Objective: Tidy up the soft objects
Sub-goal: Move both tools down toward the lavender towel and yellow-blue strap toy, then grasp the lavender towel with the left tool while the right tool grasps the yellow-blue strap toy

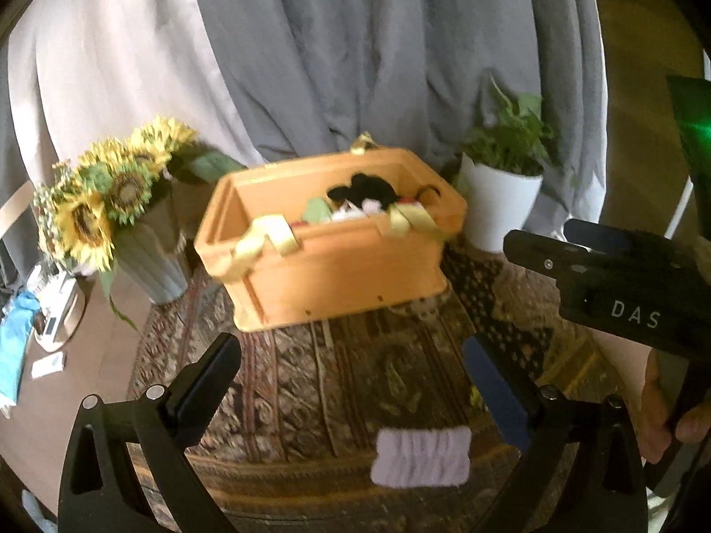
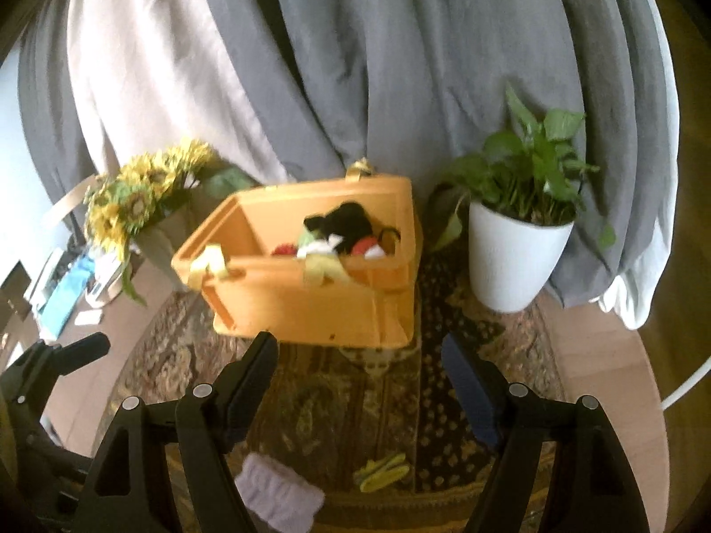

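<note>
An orange box [image 1: 337, 284] [image 2: 306, 302] with yellow ribbons stands on a patterned cloth and holds several soft items, among them a black one [image 1: 364, 188] [image 2: 342, 222]. A lilac ribbed cloth [image 1: 422, 455] [image 2: 280, 495] lies on the near part of the cloth. A small yellow-green item [image 2: 384, 473] lies beside it. My left gripper [image 1: 351, 368] is open and empty above the lilac cloth. My right gripper [image 2: 360, 373] is open and empty in front of the box; it also shows in the left wrist view [image 1: 533, 244].
A sunflower vase [image 1: 146, 257] [image 2: 155, 231] stands left of the box. A white pot with a green plant [image 1: 497, 204] [image 2: 515, 257] stands right of it. Grey and white curtains hang behind. Papers and a blue item [image 1: 17, 342] lie at far left.
</note>
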Available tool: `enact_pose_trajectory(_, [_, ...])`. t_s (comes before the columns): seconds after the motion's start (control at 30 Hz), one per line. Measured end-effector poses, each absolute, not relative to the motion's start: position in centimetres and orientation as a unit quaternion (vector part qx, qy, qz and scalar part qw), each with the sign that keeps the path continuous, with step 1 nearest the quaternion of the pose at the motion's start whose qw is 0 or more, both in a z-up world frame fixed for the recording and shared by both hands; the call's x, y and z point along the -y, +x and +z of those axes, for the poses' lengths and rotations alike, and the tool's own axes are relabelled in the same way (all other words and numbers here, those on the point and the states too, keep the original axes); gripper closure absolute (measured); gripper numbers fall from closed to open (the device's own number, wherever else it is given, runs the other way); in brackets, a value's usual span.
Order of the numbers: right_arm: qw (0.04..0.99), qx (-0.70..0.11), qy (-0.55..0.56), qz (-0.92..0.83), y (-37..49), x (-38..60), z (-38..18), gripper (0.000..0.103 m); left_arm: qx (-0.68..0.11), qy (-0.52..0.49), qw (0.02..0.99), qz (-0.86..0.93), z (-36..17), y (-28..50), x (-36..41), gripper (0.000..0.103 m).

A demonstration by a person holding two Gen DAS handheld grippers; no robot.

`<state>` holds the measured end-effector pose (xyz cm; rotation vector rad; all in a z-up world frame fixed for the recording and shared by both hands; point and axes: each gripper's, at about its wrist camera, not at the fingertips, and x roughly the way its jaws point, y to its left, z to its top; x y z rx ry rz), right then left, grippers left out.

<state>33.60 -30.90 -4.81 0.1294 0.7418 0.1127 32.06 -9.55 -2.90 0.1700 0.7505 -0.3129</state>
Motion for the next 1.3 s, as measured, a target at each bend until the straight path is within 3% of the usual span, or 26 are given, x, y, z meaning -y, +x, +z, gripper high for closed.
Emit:
enact_pose_trajectory(0.53, [0.886, -0.447, 0.052, 0.110, 32.0, 32.3, -12.3, 0.026, -0.437, 0.098, 0.878, -0.167, -9.1, 28.1, 12.7, 0.000])
enact_pose_trajectory(1.3, [0.829, -0.540, 0.012, 0.146, 33.8, 31.2, -19.9, 0.026, -0.541, 0.089, 0.817, -0.180, -17.5, 29.5, 13.4, 0.000])
